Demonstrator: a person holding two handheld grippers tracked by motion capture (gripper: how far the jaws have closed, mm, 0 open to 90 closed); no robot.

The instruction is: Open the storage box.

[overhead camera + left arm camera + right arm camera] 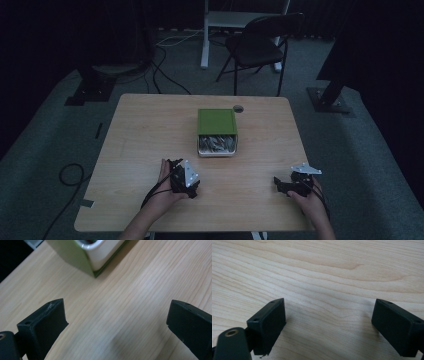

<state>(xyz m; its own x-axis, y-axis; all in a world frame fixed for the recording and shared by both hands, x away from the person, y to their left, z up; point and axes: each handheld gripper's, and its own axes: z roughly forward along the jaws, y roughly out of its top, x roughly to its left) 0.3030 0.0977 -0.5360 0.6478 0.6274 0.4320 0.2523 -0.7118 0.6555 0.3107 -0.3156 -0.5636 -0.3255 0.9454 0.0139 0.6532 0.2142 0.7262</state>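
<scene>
A green box lies on its side at the middle of the wooden table. A white inner tray sticks out of its near end and holds several small silvery items. My left gripper rests on the table just in front and to the left of the box, open, with nothing between its jaws. In the left gripper view the box's corner and white tray lie ahead of the gripper. My right gripper sits near the table's front right, open over bare wood.
A small round grommet sits in the table behind the box. Beyond the table stand a black folding chair and a white table leg. Cables run across the grey carpet. Dark stands flank both sides.
</scene>
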